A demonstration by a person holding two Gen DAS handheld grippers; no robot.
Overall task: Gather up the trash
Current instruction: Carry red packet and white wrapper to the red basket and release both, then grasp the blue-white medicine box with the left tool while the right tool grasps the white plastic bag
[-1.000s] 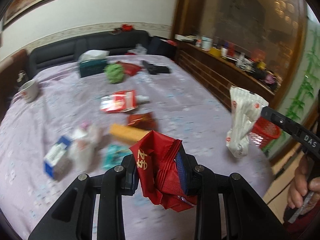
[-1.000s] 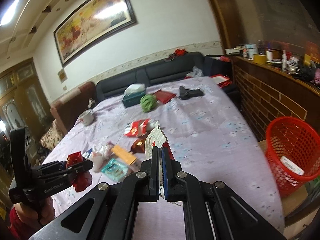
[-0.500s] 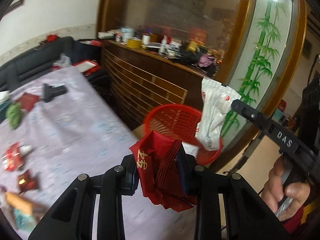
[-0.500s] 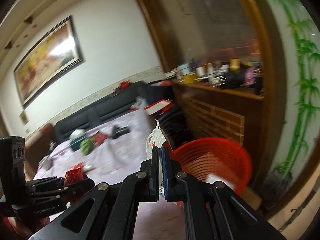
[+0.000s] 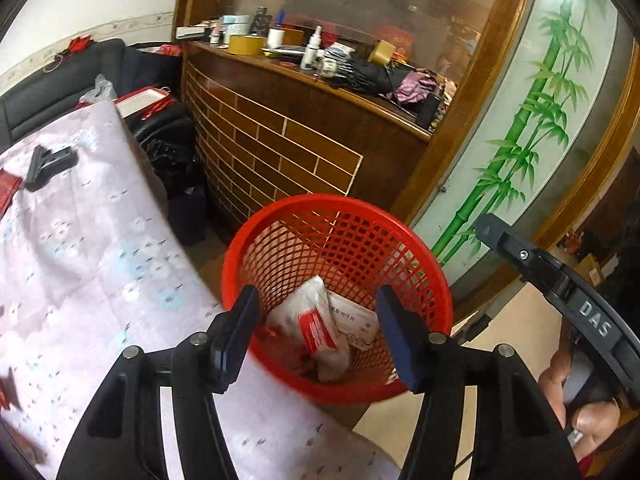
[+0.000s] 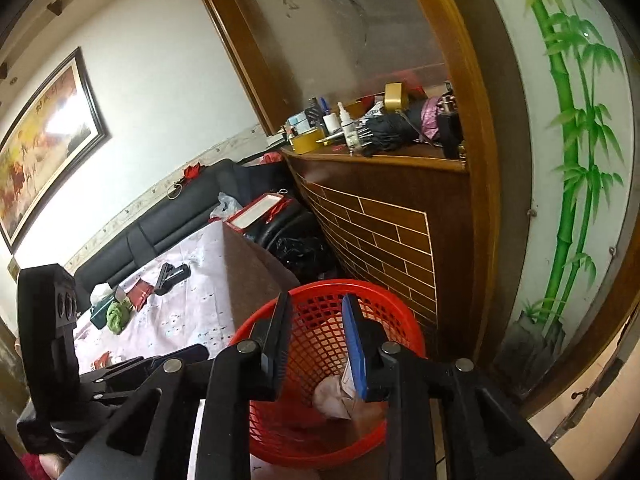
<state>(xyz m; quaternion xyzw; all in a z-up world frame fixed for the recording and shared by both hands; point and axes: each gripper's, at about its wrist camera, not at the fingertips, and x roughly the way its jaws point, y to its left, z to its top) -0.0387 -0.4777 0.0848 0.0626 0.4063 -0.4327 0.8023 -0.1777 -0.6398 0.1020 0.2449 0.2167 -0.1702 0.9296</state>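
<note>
Both grippers sit over the red basket, which stands on the floor just off the table's near corner, by the brick-pattern counter. Left gripper is spread wide, nothing between its pads. Right gripper is parted too, empty. Held above the rim so whatever is let go falls straight in, I'd guess

Trash now lies in the basket bottom: white wrapper with a red label, a white printed box touching it, and a blurred red bit beside them, likely the red packet

vs half a second ago: left was pinching a crumpled red packet, right was clamped on the white wrapper, both just reaching the basket. Both have let go and both items are down

More litter remains toward the table's far end: green wad, red packets, black object. This load looks done, next trip due
</note>
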